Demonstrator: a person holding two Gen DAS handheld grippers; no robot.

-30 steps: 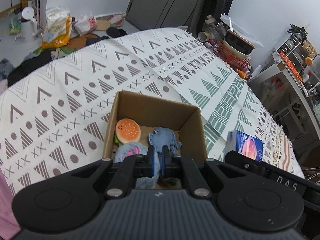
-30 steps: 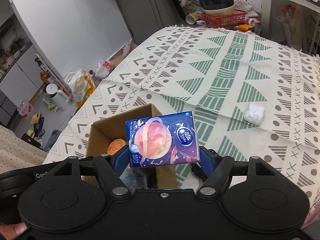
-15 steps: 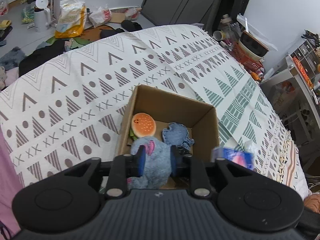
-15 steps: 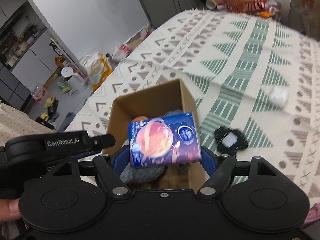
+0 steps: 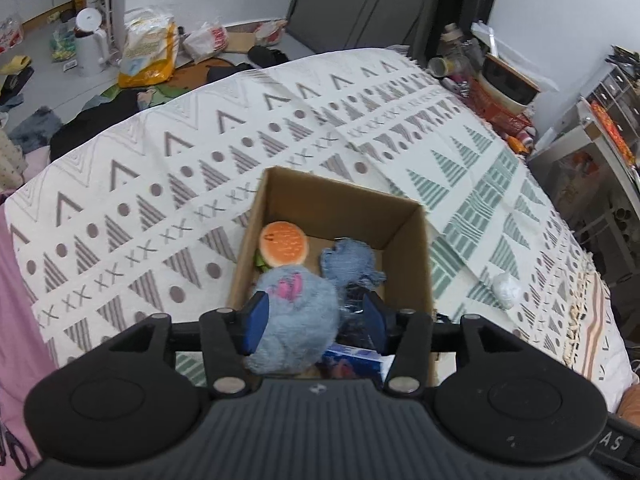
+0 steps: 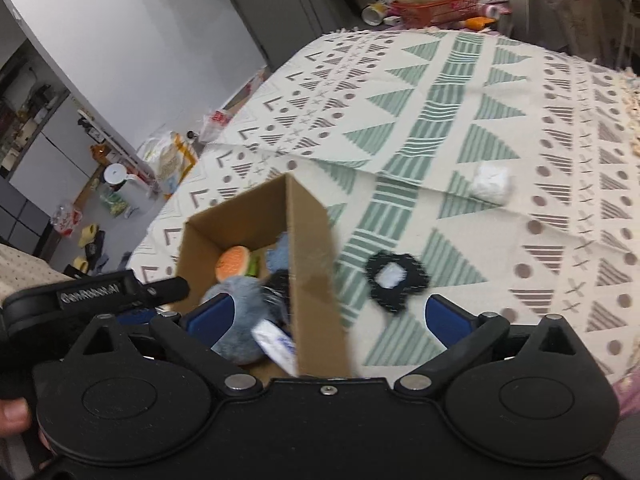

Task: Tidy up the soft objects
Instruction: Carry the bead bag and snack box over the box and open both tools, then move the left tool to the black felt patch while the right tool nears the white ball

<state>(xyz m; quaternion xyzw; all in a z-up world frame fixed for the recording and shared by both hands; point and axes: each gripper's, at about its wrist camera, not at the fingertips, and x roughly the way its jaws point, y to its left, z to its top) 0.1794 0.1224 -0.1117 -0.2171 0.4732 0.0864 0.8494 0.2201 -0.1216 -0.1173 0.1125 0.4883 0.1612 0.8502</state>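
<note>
You have one cardboard box (image 5: 404, 222), one burger plush (image 5: 283, 243), two blue plush toys (image 5: 296, 312), one tissue pack (image 6: 276, 343).

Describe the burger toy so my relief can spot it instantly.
Find the cardboard box on the patterned blanket. The burger toy lies at its far left, behind the blue plush: the only orange, round, bun-topped thing there.
</note>
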